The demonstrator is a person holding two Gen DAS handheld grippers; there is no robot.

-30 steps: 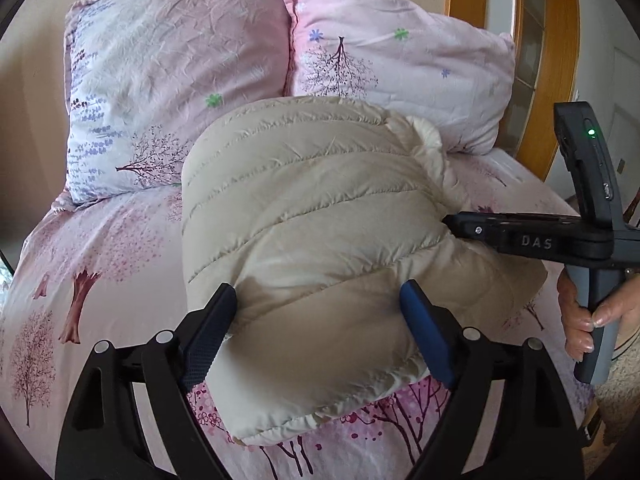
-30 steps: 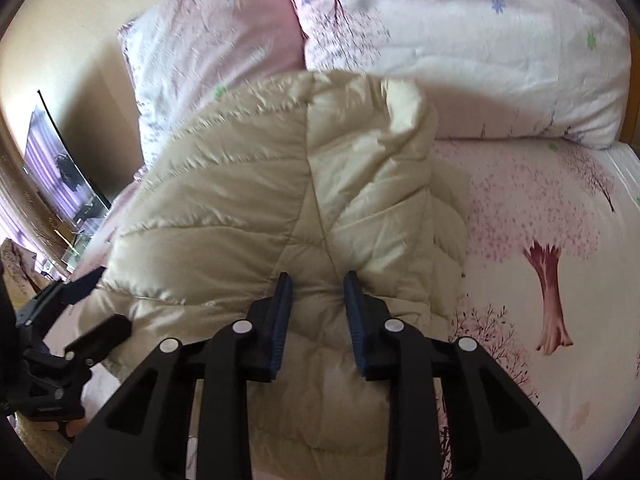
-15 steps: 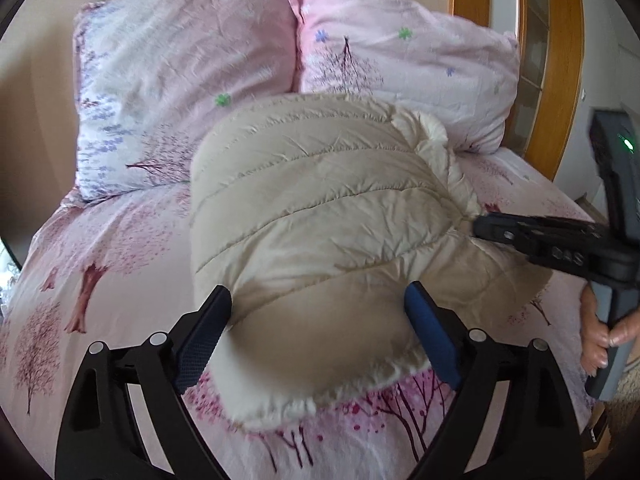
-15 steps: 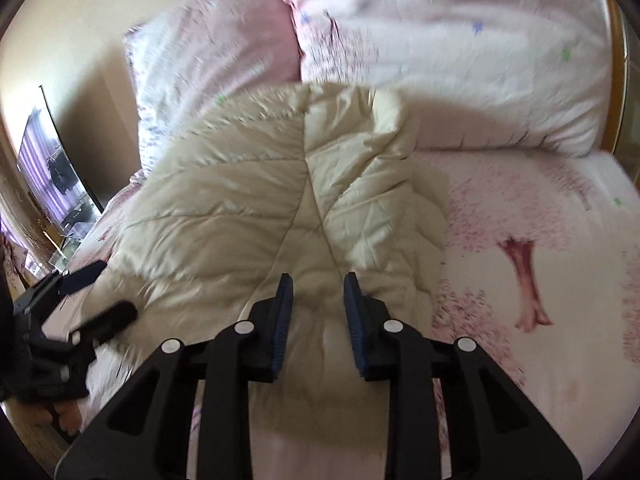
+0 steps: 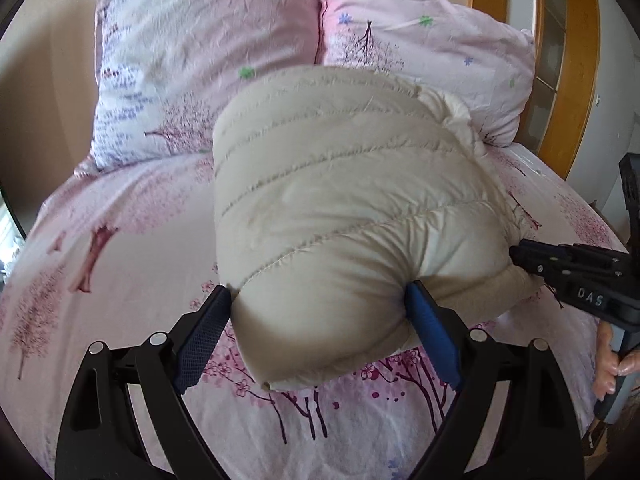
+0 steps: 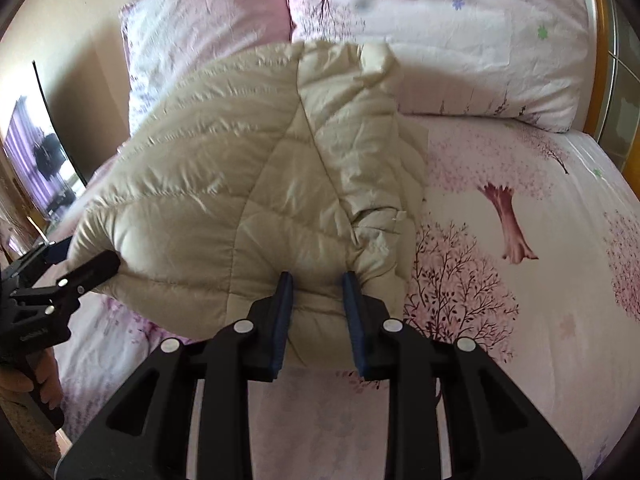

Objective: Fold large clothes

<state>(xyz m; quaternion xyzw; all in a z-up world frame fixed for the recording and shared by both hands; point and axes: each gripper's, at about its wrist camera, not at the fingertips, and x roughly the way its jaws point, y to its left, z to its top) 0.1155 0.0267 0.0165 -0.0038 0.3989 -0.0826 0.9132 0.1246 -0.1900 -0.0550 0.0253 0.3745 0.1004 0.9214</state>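
The left gripper has its jaws spread wide, one on each side of a fat bulge at the near end of a cream quilted jacket; both blue pads lie against the padding, and the bulge fills the whole gap, so the jaws are gripping it. The right gripper has its jaws much narrower, pinched on a fold of the jacket's near edge, with the fabric bunched and puckered between them. In the left view the right gripper comes in from the right edge, its tip buried in the jacket's side, with a hand on its handle below. In the right view the left gripper reaches in from the left edge, its jaws around the jacket's corner.

There is one jacket, folded into a thick bundle that runs from the jaws toward the head of the bed. It lies on a pink sheet printed with trees. Behind it two pillows in the same pink print lean side by side against a beige wall. A wooden frame stands to the right of the bed, and a dark screen stands at the left.
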